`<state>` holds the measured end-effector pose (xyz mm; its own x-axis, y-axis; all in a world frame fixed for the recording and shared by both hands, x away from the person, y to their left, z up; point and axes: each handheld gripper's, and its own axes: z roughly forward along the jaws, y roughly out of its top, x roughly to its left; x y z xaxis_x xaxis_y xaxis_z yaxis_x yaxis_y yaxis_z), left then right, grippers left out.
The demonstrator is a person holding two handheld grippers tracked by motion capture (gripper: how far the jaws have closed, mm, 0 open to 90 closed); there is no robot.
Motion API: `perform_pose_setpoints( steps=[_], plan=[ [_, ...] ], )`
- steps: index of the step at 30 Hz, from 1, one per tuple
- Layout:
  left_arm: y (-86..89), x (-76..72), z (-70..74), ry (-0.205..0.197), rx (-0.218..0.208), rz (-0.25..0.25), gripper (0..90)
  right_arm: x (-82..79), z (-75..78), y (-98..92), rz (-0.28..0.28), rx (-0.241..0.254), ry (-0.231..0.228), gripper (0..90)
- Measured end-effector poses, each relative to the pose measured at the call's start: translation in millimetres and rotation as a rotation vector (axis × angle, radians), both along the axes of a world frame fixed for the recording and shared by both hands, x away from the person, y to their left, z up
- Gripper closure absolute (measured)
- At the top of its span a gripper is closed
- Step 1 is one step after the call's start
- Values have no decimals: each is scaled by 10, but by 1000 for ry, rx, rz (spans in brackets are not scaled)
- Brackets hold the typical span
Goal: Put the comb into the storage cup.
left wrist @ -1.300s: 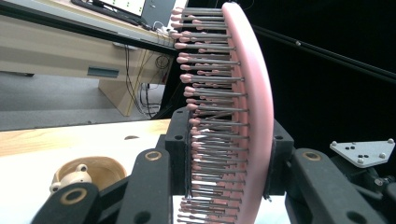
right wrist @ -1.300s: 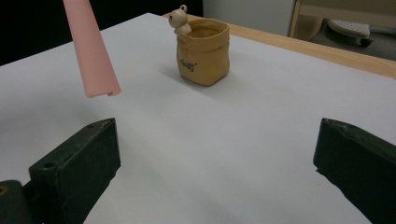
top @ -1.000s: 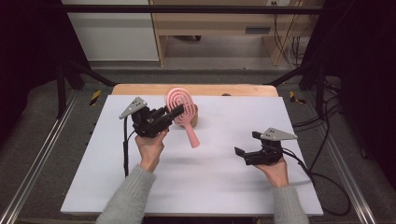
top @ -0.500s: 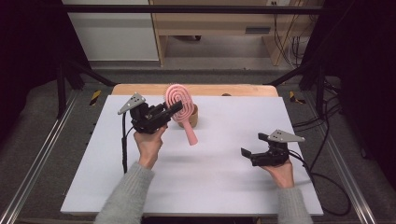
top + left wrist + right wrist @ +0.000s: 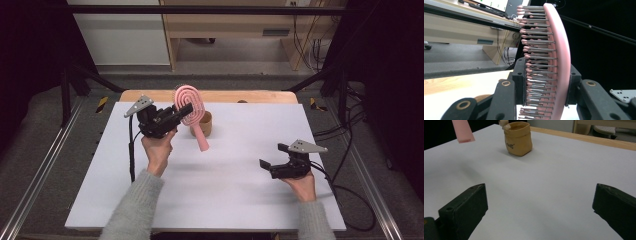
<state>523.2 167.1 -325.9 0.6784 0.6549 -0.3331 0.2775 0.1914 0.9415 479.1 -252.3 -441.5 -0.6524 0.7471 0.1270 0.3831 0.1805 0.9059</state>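
A white table top (image 5: 210, 200) lies over a wooden board, with a desk and cables behind. The left gripper (image 5: 181, 113) holds a pink hairbrush (image 5: 190, 106) aloft, its 2 jaws clamped on the bristled head, handle slanting down before a small tan pouch (image 5: 202, 124). The right gripper (image 5: 266, 165) rests low at the right, jaws spread wide with bare table between them.

Grey knit sleeves; each black gripper (image 5: 186, 113) (image 5: 272, 162) carries a grey three-cornered plate and a black trailing cable.
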Motion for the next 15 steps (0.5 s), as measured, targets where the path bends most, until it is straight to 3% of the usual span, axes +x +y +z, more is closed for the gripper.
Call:
perform_pose_setpoints(
  steps=[15],
  plan=[
    [14, 108, 95, -2, -9, 22, 628, 8, -7, -3, 0, -4, -2, 3]
  ],
)
